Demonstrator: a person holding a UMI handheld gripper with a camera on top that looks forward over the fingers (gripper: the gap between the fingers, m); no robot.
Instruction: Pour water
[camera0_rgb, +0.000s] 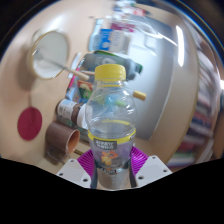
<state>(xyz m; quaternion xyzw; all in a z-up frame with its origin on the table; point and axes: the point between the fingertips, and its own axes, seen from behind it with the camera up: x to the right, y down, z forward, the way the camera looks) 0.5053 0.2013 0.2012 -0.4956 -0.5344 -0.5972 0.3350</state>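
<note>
The hand-held gripper (111, 168) is closed on the lower part of the bottle (109, 120), which stands upright between its pads (87, 160) with the yellow cap (110, 73) on, so no water can spill yet.

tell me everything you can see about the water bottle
The water bottle is clear plastic with a yellow cap and a yellow-and-dark label around its lower body. It stands upright, cap on, between the tool's pink-padded fingers, which close on its base at both sides. Its water level cannot be told. A roll of brown tape lies just beside it on the table.
</note>
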